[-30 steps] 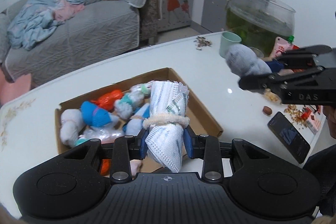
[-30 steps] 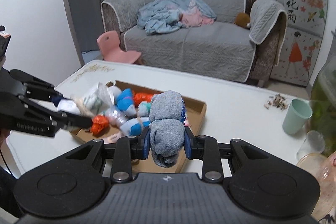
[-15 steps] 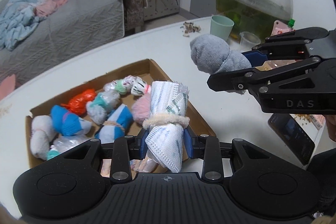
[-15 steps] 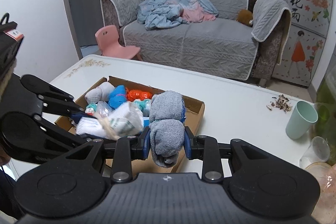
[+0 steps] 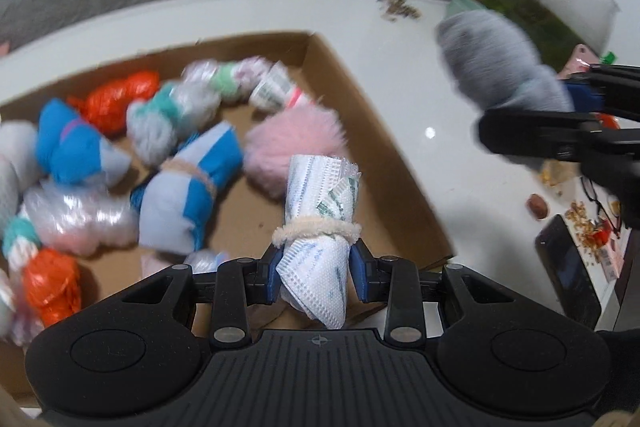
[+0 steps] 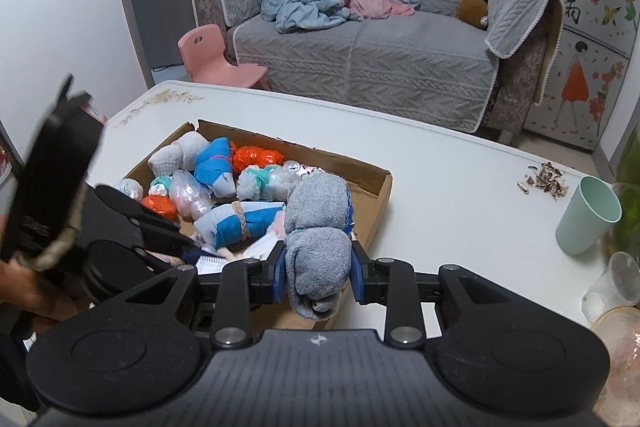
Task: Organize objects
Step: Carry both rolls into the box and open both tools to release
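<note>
In the left wrist view, the left gripper (image 5: 316, 277) is pinching a rolled white cloth bundle (image 5: 320, 219) tied with a cream band, holding it over the near corner of the cardboard box (image 5: 400, 163), with a pink fluffy ball (image 5: 294, 143) just ahead.

In the right wrist view, the right gripper (image 6: 319, 277) is clamping a grey sock roll (image 6: 318, 227) above the box's near right edge; a mint cup (image 6: 588, 215) is standing on the table (image 6: 440, 187) off to its right.
</note>
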Motion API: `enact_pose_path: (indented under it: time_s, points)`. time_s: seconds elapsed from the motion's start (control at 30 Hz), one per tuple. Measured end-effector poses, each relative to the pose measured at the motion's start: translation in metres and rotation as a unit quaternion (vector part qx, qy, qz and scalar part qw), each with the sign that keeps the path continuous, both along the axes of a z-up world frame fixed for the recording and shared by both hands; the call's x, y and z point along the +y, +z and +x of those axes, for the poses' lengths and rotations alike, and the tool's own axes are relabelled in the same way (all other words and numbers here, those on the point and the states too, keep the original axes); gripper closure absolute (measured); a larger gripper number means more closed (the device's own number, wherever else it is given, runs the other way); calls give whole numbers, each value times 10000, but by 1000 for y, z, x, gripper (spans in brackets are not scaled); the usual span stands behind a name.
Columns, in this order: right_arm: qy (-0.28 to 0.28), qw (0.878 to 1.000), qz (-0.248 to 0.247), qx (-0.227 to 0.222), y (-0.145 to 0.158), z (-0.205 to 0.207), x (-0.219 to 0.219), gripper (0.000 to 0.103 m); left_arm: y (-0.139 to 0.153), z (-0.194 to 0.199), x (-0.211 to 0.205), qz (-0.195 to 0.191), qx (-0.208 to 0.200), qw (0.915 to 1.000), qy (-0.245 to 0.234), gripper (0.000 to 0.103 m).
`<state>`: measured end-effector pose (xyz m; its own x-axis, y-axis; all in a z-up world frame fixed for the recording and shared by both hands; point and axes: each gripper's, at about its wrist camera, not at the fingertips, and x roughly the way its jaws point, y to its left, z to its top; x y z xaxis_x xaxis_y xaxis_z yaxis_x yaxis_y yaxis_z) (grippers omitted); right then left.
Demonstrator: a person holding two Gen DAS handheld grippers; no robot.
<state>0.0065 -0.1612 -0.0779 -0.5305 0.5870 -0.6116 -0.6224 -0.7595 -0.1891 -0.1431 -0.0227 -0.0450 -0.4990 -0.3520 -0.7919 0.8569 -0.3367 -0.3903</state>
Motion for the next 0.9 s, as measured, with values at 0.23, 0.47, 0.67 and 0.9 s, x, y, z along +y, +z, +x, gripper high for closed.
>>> enact_pose_path:
  time_s: [0.23, 0.47, 0.67, 0.9]
  points:
    - [202, 9996, -118, -164, -8, -11, 0, 75, -15, 5, -1, -64, -588, 9982, -60, 63]
    - [534, 9968, -478, -349, -24, -29, 7, 75, -16, 26, 5, -239, -1194, 9925, -81, 62]
    - [942, 9900, -764, -717, -47, -57, 15, 75, -16, 37, 10, -319, -1424, 9889, -263, 62]
    - [1005, 9867, -628, -1111, -59, -67, 16, 75, -12, 26, 11, -391, -1618, 9845, -551, 62]
